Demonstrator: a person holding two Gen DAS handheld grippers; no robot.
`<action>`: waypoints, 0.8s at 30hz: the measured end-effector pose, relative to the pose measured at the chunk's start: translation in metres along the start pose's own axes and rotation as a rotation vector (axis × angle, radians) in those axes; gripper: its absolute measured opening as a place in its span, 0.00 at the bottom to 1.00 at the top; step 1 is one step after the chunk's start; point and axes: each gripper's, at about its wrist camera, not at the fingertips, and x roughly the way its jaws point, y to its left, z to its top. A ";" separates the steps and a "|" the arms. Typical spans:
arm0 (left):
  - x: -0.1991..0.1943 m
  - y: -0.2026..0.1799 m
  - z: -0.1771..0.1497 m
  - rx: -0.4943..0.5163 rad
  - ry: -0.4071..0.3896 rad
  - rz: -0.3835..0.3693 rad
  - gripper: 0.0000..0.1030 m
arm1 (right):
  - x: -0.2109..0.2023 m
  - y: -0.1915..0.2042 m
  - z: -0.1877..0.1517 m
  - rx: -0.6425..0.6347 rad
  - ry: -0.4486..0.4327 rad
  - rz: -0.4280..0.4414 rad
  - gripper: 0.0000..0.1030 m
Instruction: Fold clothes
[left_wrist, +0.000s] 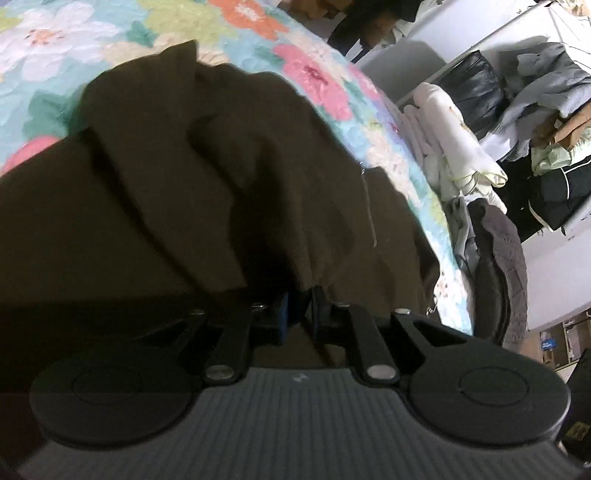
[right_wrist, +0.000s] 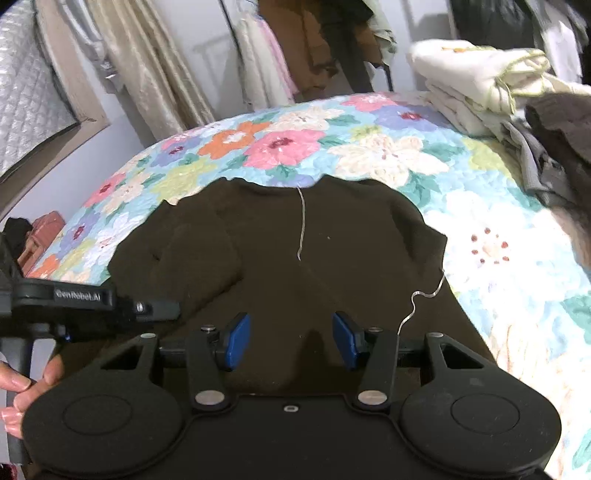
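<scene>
A dark olive-brown garment (right_wrist: 295, 251) lies spread on the floral quilt (right_wrist: 332, 147), with a pale drawstring (right_wrist: 301, 225) down its middle. In the left wrist view the same garment (left_wrist: 184, 184) is lifted and bunched. My left gripper (left_wrist: 299, 314) is shut on a fold of its edge, the blue pads nearly hidden by cloth. It also shows at the left of the right wrist view (right_wrist: 92, 299). My right gripper (right_wrist: 291, 339) is open and empty, its blue pads (right_wrist: 236, 339) wide apart just above the garment's near part.
A stack of folded cream clothes (right_wrist: 476, 85) and a grey-brown pile (right_wrist: 561, 122) sit at the quilt's right side. Hanging clothes and curtains (right_wrist: 166, 74) stand behind the bed. Shelves with bags and clothes (left_wrist: 535, 110) are at the right in the left wrist view.
</scene>
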 end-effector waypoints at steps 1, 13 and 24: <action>-0.006 -0.001 0.000 0.020 -0.009 0.006 0.14 | 0.000 0.000 0.001 -0.011 -0.001 0.012 0.53; -0.072 0.039 0.017 -0.280 -0.052 0.024 0.43 | 0.058 0.081 0.033 -0.112 0.053 0.196 0.56; -0.061 0.074 0.028 -0.441 -0.108 0.053 0.42 | 0.073 0.090 0.022 -0.200 -0.105 0.083 0.10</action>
